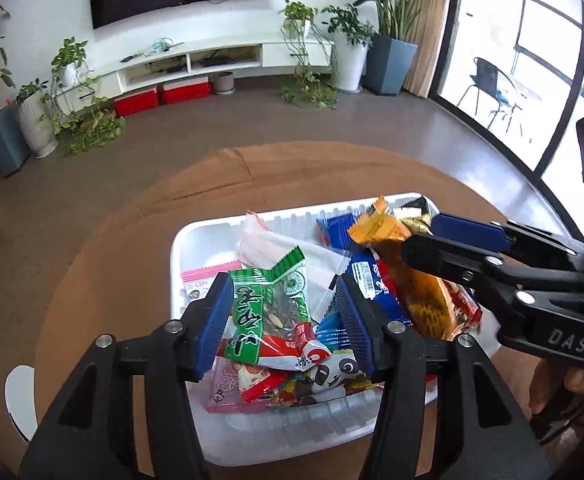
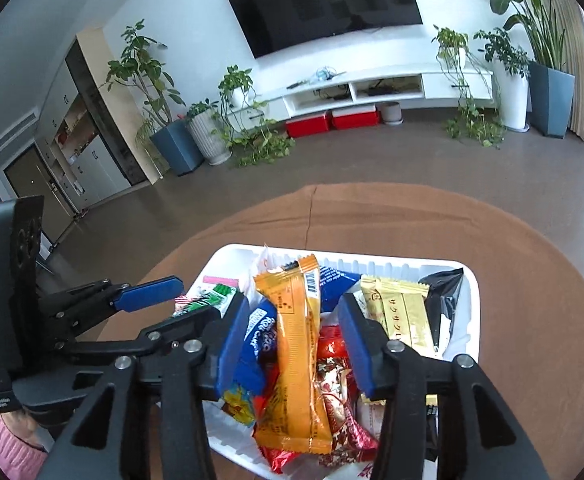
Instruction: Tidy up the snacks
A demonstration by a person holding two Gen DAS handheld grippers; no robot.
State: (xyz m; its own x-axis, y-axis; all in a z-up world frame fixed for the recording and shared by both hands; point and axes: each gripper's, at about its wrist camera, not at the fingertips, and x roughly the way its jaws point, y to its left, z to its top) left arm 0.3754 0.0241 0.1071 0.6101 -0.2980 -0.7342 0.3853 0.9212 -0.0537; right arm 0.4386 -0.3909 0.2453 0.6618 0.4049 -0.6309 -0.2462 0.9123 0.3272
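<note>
Left wrist view shows my left fingers spread wide over the near part of the white tray, gripping nothing. Between the two blue pads lies a green seed packet, tilted on top of the pile, with a panda packet just nearer than it and a pink packet at the tray's near left corner. A clear wrapper sits farther back in the tray, past the green packet.

My right fingers come in over the right side of the same tray. They stand apart, one on each side of a long orange packet; the packet lies lengthwise between them, and I cannot tell whether either pad touches it. A blue packet lies against the orange one on its left, and red wrappers lie under it on its right. A gold packet and a black packet rest at the tray's far right end.

All the snacks are heaped inside the tray, which sits on the round brown table. Beyond the table, across the floor, a white TV stand runs along the wall with potted plants on both sides.
</note>
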